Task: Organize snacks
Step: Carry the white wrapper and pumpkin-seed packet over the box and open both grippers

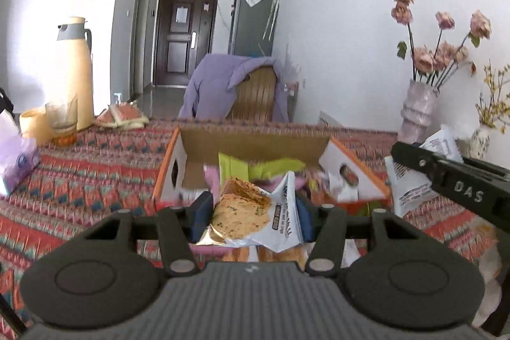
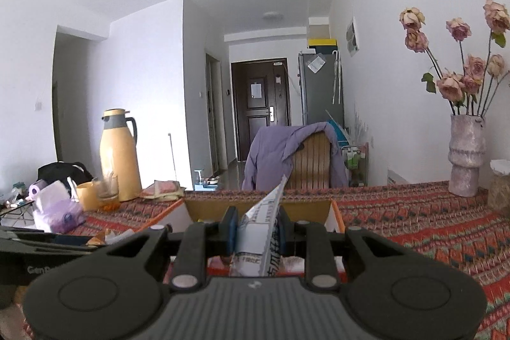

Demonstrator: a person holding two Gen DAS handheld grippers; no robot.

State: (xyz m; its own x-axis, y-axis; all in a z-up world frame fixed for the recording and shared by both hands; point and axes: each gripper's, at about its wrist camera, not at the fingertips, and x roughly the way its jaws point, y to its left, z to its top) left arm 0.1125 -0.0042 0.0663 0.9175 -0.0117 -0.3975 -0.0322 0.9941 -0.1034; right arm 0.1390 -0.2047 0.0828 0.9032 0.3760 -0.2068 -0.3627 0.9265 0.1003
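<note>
Left gripper point(image 1: 251, 212) clamps cracker packet point(image 1: 255, 212); right gripper point(image 2: 258, 231) pinches white packet point(image 2: 264, 225) flat. Both hang over cardboard box point(image 1: 255, 139) at table point(image 1: 95, 155) centre. Risk: thin foil slips, packet drops outside box near edge.

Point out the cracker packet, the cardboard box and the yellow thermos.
cracker packet point(image 1: 245, 212): left wrist view, on the printed crackers.
cardboard box point(image 1: 255, 141): left wrist view, on its brown back wall.
yellow thermos point(image 2: 119, 161): right wrist view, on its body.
</note>
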